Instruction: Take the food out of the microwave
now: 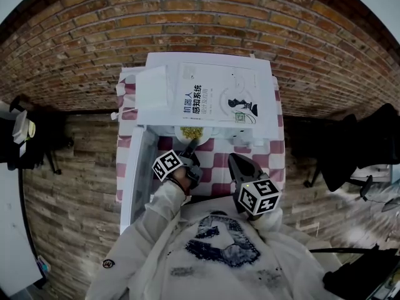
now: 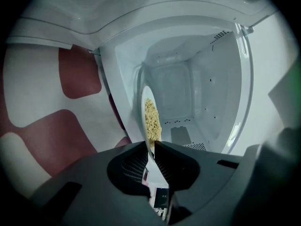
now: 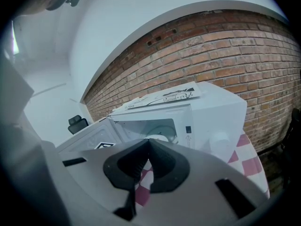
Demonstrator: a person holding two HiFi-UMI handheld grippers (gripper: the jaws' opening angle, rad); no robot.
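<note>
open white microwave door point(image 1: 139, 167): swung out to the left and standing over the red-and-white checked tabletop point(image 1: 220, 167).
left gripper point(image 1: 192, 145) point(image 2: 151, 145): reaches into the mouth of the white microwave point(image 3: 216, 112); its fingers point(image 2: 134, 161) are clamped on the near rim of the plate.
white round plate point(image 2: 145, 95): at the front of the cavity, held by its edge. The left gripper view shows it edge-on, its line running from the fingers straight towards the back wall. Its food side faces right there and upward in the head view.
yellowish crumbly food point(image 1: 191, 132) point(image 2: 151, 121): heaped on the middle of the plate.
right gripper point(image 1: 232, 157) point(image 3: 148, 141): just right of the left one, in front of the microwave and pointing at the opening, fingers pressed together tip to tip.
hard to make out: in the head view the plate's far part lies under the microwave's top. I cannot tell what the food is, nor whether the plate rests on the cavity floor.
count: one plate, one heap of food, one microwave, one white printed book point(image 1: 215, 95) lying on top of it, two grippers.
</note>
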